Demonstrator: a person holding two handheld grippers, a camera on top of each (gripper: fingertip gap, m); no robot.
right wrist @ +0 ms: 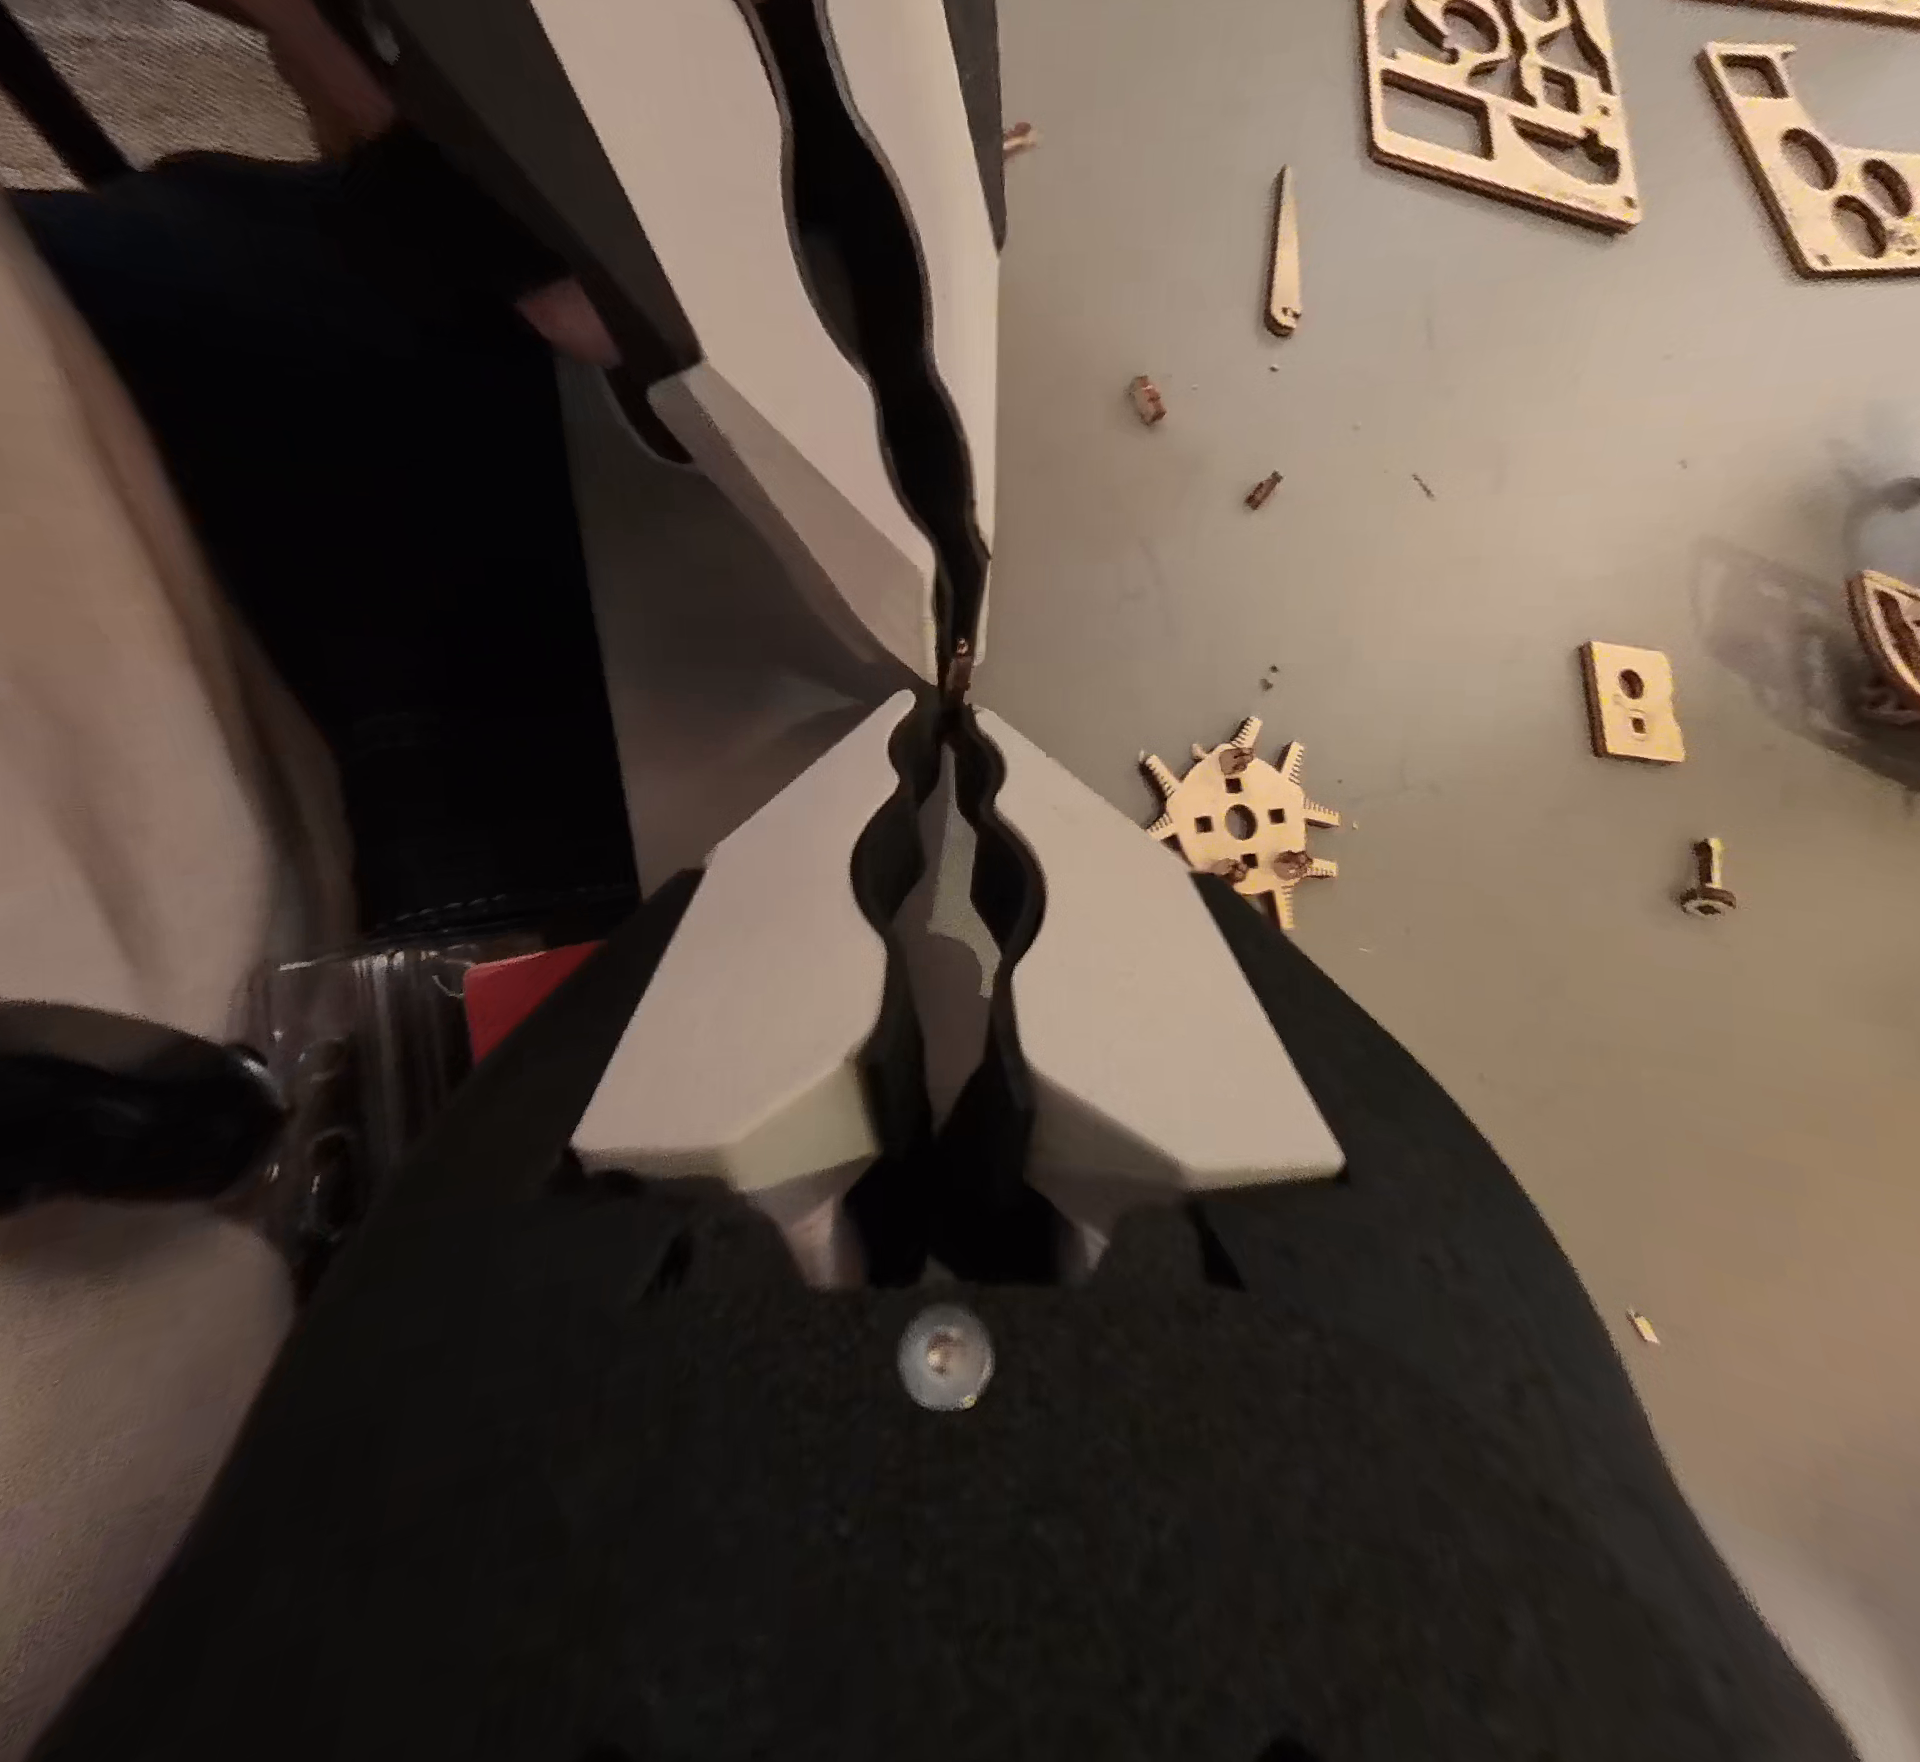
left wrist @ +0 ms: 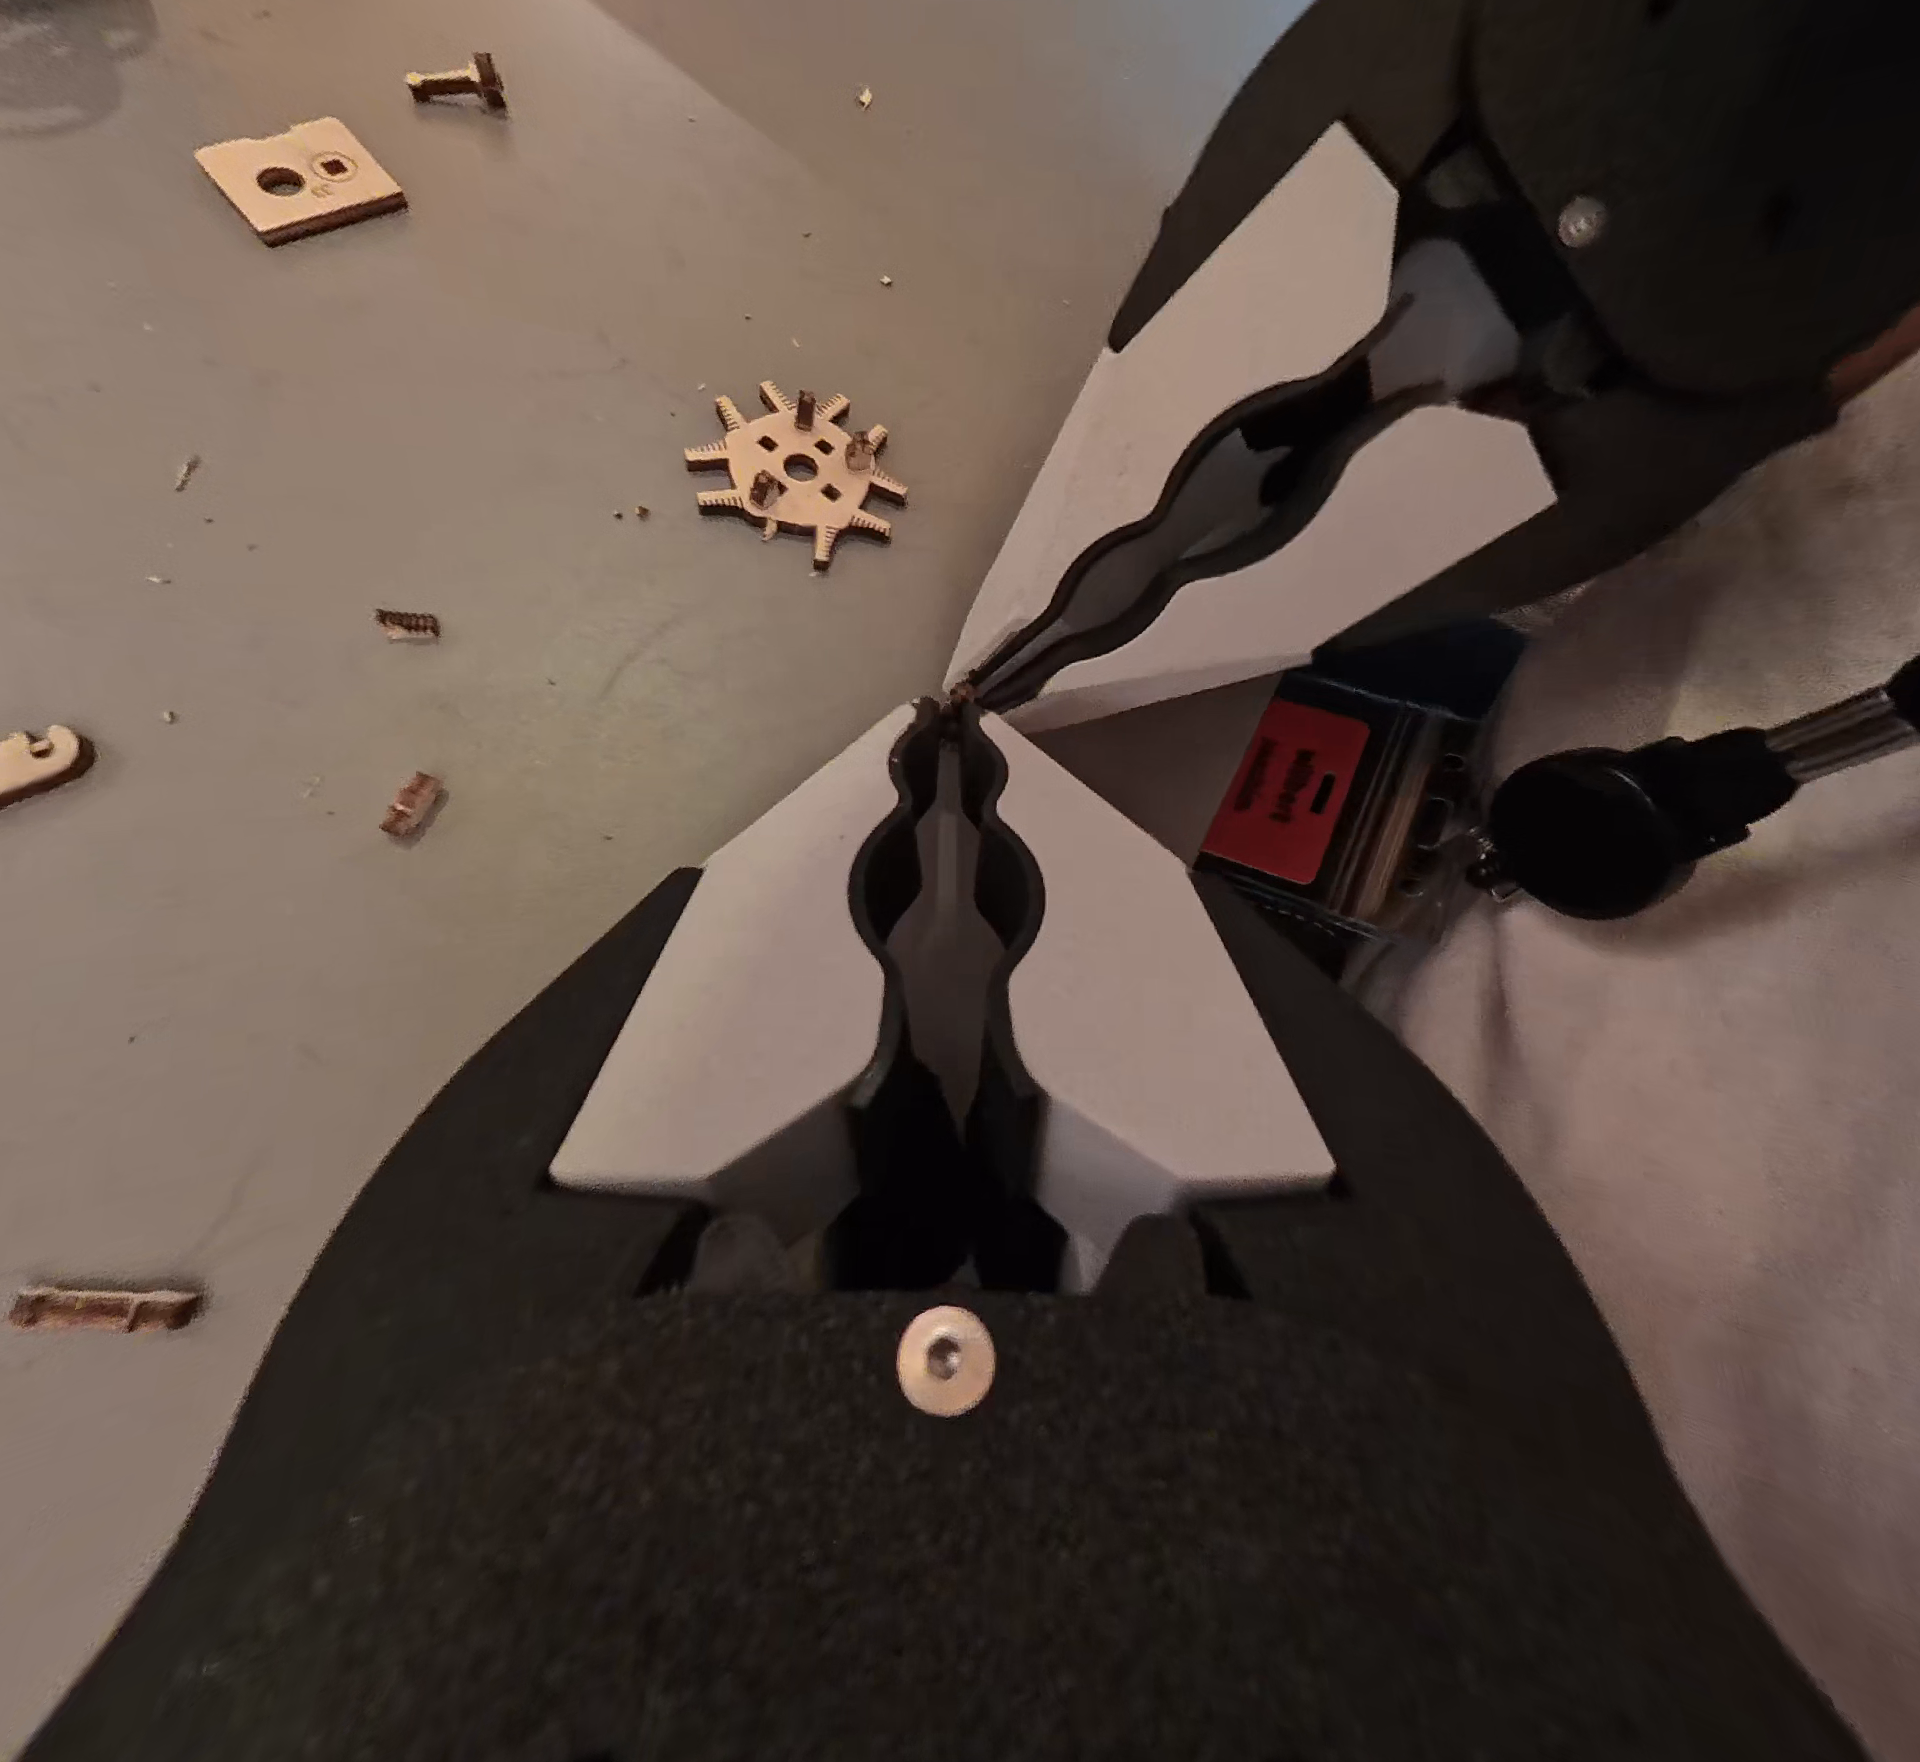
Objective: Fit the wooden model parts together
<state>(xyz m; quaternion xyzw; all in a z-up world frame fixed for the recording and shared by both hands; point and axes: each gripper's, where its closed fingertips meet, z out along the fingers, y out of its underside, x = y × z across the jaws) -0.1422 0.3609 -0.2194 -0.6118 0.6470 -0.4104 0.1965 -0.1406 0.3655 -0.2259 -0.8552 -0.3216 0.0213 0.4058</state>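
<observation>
My left gripper and my right gripper meet tip to tip above the grey table. Both are shut on one tiny brown wooden peg held between them. In the right wrist view the peg sits in the tips of the left gripper, just ahead of the right gripper. A wooden gear disc with toothed spokes and three pegs standing in it lies flat on the table, apart from both grippers. It also shows in the right wrist view.
A square plate with holes, a T-shaped pin and small loose bits lie on the table. Cut-out wooden sheets and a pointed stick lie farther off. A person's light clothing and a red badge are close by. My two grippers' fingertips are within a few centimetres of each other. The wooden gear disc lies around 6 cm away from my right fingertips. Seen from the right wrist view as well.
</observation>
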